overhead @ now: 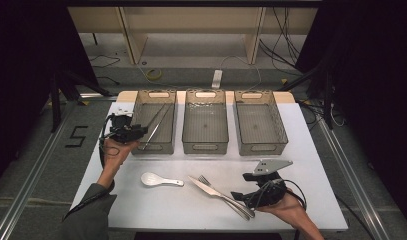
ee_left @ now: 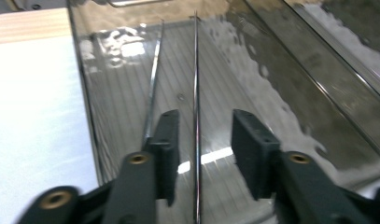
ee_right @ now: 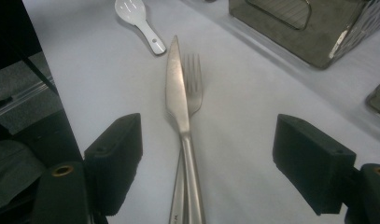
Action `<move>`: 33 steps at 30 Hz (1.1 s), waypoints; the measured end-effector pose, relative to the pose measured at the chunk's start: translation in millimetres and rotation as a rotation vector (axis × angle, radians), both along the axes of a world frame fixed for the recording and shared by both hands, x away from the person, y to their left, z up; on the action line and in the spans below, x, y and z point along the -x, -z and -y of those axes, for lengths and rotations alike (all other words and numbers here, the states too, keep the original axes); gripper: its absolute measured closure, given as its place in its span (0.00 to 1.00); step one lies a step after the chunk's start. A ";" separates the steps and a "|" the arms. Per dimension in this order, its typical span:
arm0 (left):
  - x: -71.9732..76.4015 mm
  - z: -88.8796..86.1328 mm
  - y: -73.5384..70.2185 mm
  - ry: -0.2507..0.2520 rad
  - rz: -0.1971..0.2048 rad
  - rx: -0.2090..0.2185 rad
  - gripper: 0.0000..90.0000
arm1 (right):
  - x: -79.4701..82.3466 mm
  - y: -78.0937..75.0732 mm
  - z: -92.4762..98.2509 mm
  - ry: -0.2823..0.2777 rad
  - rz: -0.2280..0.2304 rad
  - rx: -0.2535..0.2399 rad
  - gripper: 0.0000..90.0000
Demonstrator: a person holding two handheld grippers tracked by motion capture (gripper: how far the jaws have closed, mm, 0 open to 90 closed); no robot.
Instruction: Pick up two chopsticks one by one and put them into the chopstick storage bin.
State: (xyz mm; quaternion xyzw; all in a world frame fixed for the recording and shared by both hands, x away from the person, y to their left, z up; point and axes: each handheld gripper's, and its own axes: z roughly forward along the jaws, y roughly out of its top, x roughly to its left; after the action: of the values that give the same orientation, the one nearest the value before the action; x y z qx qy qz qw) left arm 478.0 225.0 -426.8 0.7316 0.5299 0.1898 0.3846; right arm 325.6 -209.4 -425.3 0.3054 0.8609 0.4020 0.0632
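Both claws gape empty: left claw (ee_left: 199, 154) astride a chopstick (ee_left: 195, 93), right claw (ee_right: 206, 163) over the knife (ee_right: 178, 107); floor mark "5" (overhead: 77, 136).

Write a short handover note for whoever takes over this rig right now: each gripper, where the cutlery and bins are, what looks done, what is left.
Left gripper: jaws open around a thin metal chopstick in the left clear plastic bin; a second chopstick lies beside it.
Right gripper: jaws open wide, straddling the steel table knife lying over the steel fork on the white table.
White ceramic spoon lies on the table.
Middle bin and right bin look empty.
Done, apparently: chopsticks binned. Left, probably: knife, fork, spoon.
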 end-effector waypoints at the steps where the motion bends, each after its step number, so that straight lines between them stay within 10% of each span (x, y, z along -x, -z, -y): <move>1: 1.1 0.8 -1.3 0.016 -0.003 0.001 0.61 | -0.1 0.2 -0.1 -0.002 0.001 0.000 0.28; 10: 29.1 17.5 -17.4 0.241 -0.031 0.048 0.34 | 1.0 0.2 0.3 0.004 0.007 0.003 0.28; 17: 51.9 34.9 -19.1 0.385 -0.066 -0.006 0.26 | 2.0 -0.4 1.3 0.011 0.007 0.001 0.28; 33: 79.1 53.5 -5.8 0.480 -0.106 -0.082 0.18 | 2.6 1.2 3.0 0.028 0.006 -0.007 0.28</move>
State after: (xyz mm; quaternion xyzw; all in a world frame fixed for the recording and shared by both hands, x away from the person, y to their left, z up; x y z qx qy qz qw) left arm 398.9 171.5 -421.0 0.8603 0.3523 0.0758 0.3605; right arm 323.0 -212.4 -426.5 0.3165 0.8549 0.4051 0.0701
